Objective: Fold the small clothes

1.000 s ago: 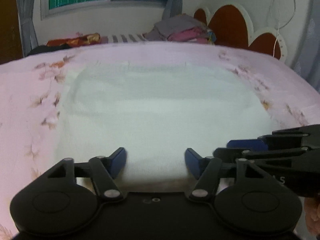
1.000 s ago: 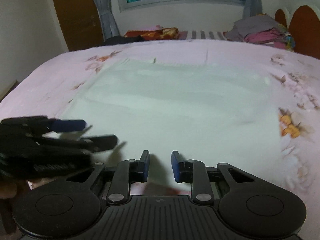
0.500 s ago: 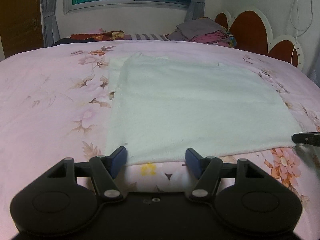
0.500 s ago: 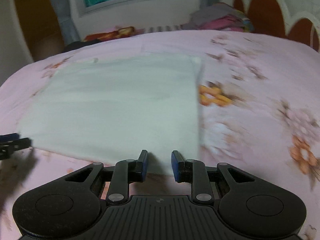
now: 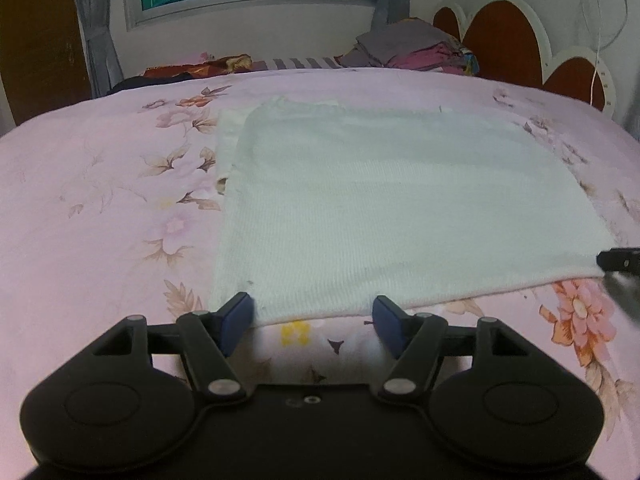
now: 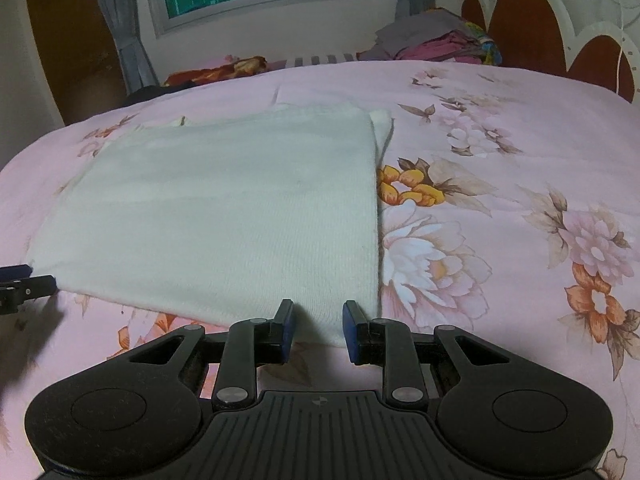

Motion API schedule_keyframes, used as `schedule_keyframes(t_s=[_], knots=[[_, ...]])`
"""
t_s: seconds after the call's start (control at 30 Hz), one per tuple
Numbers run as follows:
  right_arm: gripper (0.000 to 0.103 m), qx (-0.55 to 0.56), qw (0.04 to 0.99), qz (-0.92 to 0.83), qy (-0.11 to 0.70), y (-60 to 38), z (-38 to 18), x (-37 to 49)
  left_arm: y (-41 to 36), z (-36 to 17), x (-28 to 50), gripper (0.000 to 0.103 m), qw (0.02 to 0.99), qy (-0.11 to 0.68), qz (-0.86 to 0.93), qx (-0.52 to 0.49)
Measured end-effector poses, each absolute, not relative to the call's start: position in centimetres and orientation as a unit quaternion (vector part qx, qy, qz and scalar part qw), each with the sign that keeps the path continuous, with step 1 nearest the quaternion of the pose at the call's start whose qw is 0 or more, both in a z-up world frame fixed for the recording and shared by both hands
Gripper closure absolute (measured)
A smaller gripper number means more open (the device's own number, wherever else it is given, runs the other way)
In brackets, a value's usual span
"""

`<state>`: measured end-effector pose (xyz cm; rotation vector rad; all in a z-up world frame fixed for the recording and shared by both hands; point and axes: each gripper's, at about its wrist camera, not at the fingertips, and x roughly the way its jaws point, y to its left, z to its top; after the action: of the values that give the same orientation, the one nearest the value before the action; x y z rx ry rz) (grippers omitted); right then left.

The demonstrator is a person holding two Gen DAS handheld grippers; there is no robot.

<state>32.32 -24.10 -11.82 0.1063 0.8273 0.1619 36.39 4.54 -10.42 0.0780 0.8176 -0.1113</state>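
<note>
A second ago my two grippers sat close together at the middle of the near hem; now they have drawn apart, each toward its own corner of the white garment (image 5: 400,208). My left gripper (image 5: 312,322) hovers at the near left corner, and my right gripper (image 6: 318,330) at the near right corner. In the left view the tip of the right one only just shows at the frame's right edge, beside the hem.

My left fingers (image 5: 236,320) stand spread wide, with the hem's corner lying between them but not pinched, as far as I can see. My right fingers (image 6: 285,328) stand narrowly apart, the cloth's corner in the gap; nothing is gripped there either.

The garment lies flat and squared on the pink flowered bedspread (image 6: 500,220), already folded into a rough rectangle, with a narrow strip of under-layer showing along one side. I judge that I am placed to take both near corners and carry them over to the far edge for the next fold; neither corner is taken up yet.

At the far side of the bed is a pile of folded clothes (image 5: 416,50), well apart from my work. I can read no brand, label or writing anywhere; the small marks on my grippers are too faint to make out.
</note>
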Motion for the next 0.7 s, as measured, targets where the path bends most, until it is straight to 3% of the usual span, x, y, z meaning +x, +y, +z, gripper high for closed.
schedule_keyframes(t_s=[0.27,0.37,0.43,0.5,0.6,0.7], knots=[[0.078,0.046,0.905,0.088,0.414,-24.3,-11.2,32.7,5.3,-9.6,35.8,0.032,0.912,0.408,-0.024,0.031],[0.078,0.08,0.923,0.077,0.369,-25.1,-9.2,31.2,7.6,-9.1,34.1,0.032,0.91,0.398,-0.015,-0.112],[0.078,0.113,0.927,0.087,0.347,-25.4,-8.3,30.6,8.4,-9.8,33.6,0.039,0.9,0.391,-0.009,-0.191],[0.078,0.127,0.925,0.097,0.346,-24.8,-8.1,31.0,9.0,-10.7,33.4,0.039,0.89,0.373,0.005,-0.264],[0.078,0.137,0.92,0.12,0.348,-23.5,-8.1,32.3,9.9,-11.7,33.9,0.04,0.876,0.337,0.011,-0.344],[0.079,0.136,0.917,0.126,0.352,-22.3,-8.3,33.9,10.7,-12.7,34.8,0.05,0.864,0.317,0.006,-0.391]])
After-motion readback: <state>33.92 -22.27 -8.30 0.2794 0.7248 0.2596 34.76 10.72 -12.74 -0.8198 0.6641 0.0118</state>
